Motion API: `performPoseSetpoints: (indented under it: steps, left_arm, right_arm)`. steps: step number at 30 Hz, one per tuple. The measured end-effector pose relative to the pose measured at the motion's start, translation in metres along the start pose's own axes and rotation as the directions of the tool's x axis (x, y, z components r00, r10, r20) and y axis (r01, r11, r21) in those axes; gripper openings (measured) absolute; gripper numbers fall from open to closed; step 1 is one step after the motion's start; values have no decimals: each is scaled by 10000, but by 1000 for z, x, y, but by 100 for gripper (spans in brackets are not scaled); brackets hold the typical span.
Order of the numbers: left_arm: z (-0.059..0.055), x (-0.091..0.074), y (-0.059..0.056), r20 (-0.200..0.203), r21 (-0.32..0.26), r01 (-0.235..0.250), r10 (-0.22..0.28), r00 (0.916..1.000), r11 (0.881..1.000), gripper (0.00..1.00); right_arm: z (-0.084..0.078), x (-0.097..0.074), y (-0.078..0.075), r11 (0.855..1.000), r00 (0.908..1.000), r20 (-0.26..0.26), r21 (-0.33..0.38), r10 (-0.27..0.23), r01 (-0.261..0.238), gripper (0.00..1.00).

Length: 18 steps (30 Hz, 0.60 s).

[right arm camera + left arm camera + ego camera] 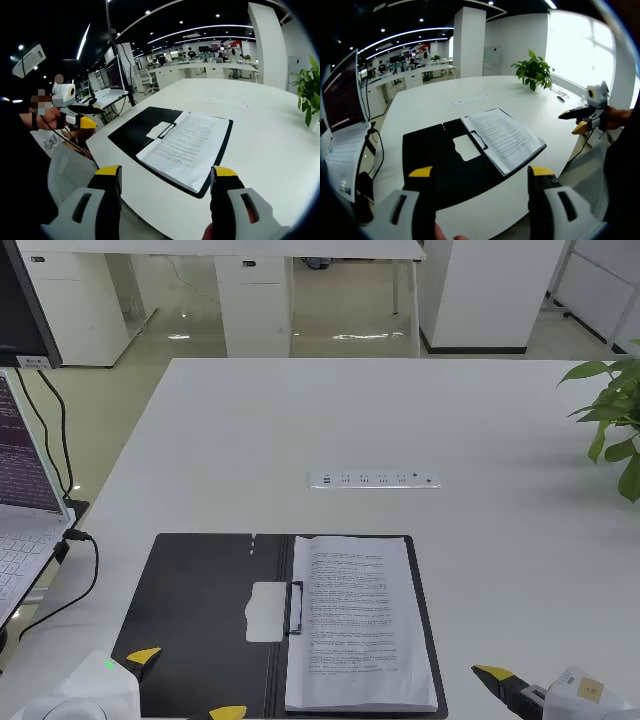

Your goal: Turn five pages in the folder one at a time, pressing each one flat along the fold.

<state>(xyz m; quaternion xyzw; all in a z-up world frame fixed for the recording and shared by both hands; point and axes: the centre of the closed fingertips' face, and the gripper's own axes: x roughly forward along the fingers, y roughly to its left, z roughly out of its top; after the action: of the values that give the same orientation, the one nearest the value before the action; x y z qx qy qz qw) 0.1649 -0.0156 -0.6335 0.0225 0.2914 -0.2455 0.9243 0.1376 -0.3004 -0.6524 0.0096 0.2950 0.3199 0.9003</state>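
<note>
At the left edge of the head view a laptop sits on the white counter. In the lower left, the left tongs gape apart, empty, by the corner of the black folder. It lies open at bottom centre, with its stack of pages on the right half. In the lower right, the right tongs are also apart and empty.

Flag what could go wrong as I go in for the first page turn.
1. The paper stack is thick with flush edges, so the open right gripper may pinch several sheets, not one.
2. The black clip pins the sheets at the fold; a hard pull could tear a page.
3. The folder lies close to the near edge of the table, and nothing holds it; a sweep may slide it.
</note>
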Motion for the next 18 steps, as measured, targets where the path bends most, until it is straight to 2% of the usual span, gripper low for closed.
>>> performPoseSetpoints:
  steps: [8,14,18]
  left_arm:
    - [-3,-3,-2,-205,213,110,-105,9997,9997,74]
    - [2,-8,-4,-192,281,109,-104,9998,9995,74]
    - [-1,-11,-6,-211,225,75,-70,9998,9997,74]
  right_arm:
    - [1,3,4,9999,9999,118,129,25,-26,71]
    - [3,6,13,9996,9995,209,109,243,-246,71]
    - [-1,5,15,9993,9994,22,-48,358,-358,71]
